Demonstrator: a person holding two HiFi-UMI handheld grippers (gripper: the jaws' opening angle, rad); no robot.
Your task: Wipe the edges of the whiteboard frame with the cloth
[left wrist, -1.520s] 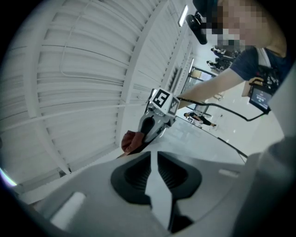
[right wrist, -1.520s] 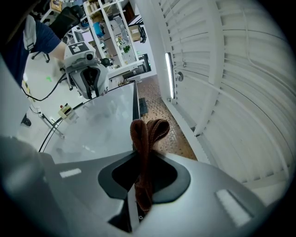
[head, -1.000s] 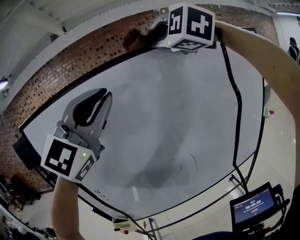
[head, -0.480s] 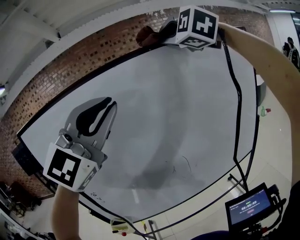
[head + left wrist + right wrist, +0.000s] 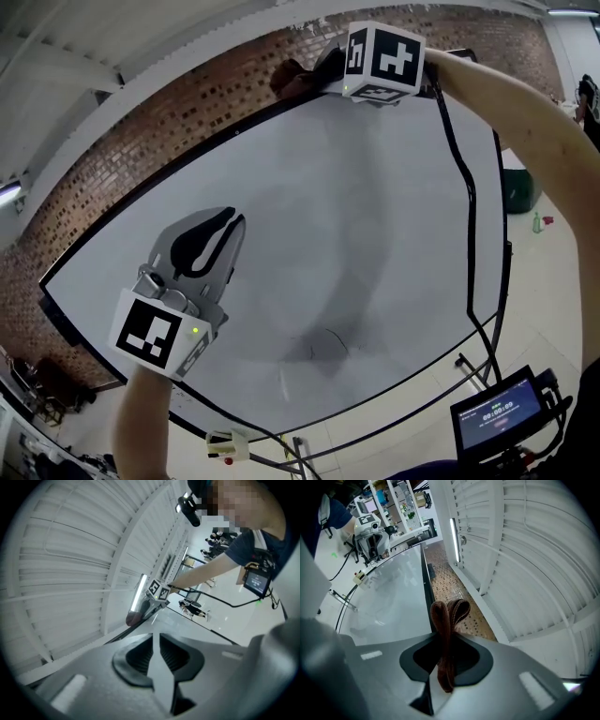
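Jaws of the right gripper (image 5: 445, 654) clench the brown cloth (image 5: 448, 617) at the top edge of the whiteboard frame (image 5: 424, 581). The left gripper (image 5: 223, 236) hovers closed, empty. Steady pressure along the rail should serve best.

Brown cloth (image 5: 440, 620) at black whiteboard frame (image 5: 425, 588)

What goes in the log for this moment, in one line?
right gripper: shut on brown cloth, at top edge of whiteboard frame | left gripper: shut, empty, in front of whiteboard
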